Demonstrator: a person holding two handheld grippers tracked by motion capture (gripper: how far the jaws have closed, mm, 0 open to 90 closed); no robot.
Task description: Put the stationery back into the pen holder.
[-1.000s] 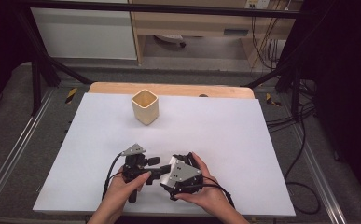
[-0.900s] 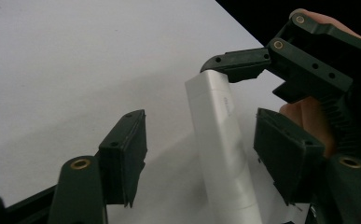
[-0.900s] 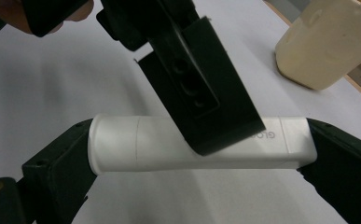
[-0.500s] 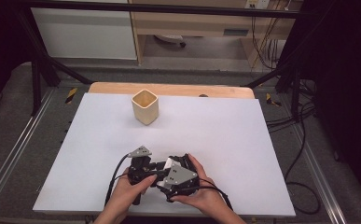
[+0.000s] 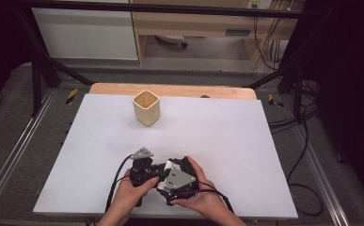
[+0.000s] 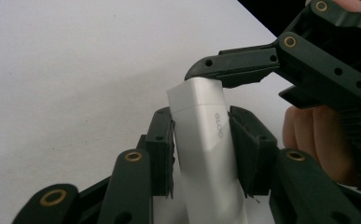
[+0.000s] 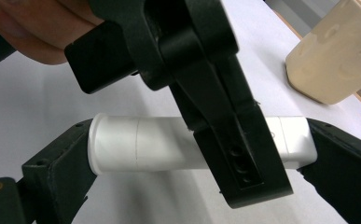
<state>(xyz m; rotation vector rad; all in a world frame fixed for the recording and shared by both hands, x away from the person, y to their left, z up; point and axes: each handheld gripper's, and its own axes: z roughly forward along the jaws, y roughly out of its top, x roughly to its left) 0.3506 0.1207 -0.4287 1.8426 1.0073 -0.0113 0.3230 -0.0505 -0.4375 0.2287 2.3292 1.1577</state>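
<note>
Since a second ago the left gripper (image 5: 147, 173) has swung in against the right gripper (image 5: 172, 176) near the front edge of the white surface (image 5: 245, 141), its jaws just closing onto the sides of the white stick-shaped device (image 6: 206, 154). That device's long axis runs along the left jaws and spans the right jaws, which clamp its two ends; the beige cup (image 5: 146, 107) stands well apart toward the back edge

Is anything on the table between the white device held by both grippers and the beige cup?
Nothing visible. The white device is clamped by the left gripper and the right gripper; bare table lies between it and the beige cup.
</note>
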